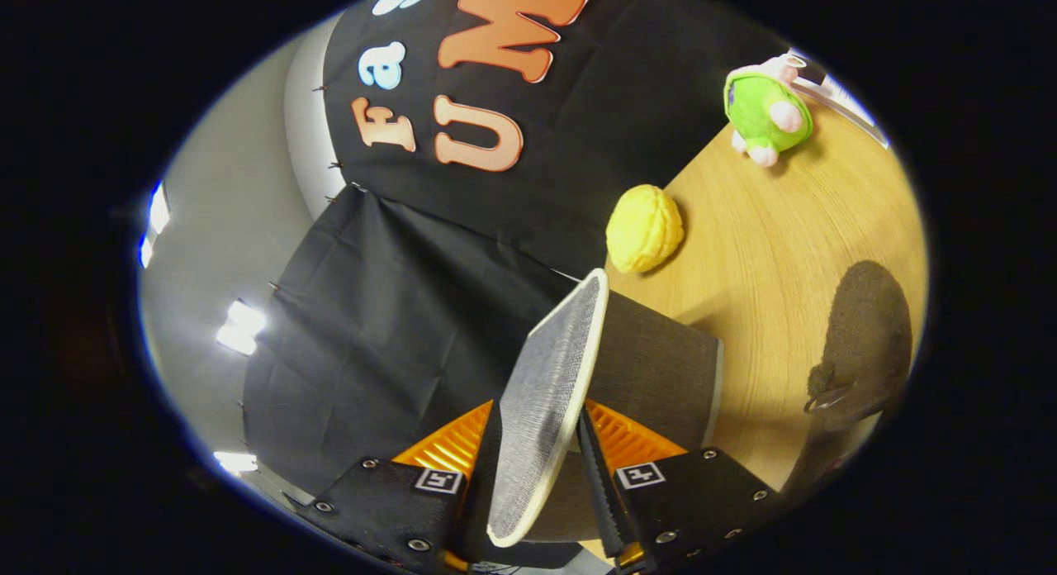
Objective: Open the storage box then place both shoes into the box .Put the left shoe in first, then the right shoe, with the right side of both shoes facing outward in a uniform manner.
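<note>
Fingers (541, 476) clenched on the shoe (549, 393), sole edge-on, lifted above the table (768, 253). Thin pinch: shoe could twist or drop. Storage box location unclear.

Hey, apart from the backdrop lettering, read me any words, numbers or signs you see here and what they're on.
Square markers on the jaws: coded patterns, no words.
White strip behind the green plush toy: too small to read.
Shoe clamped between the jaws: no text visible.
</note>
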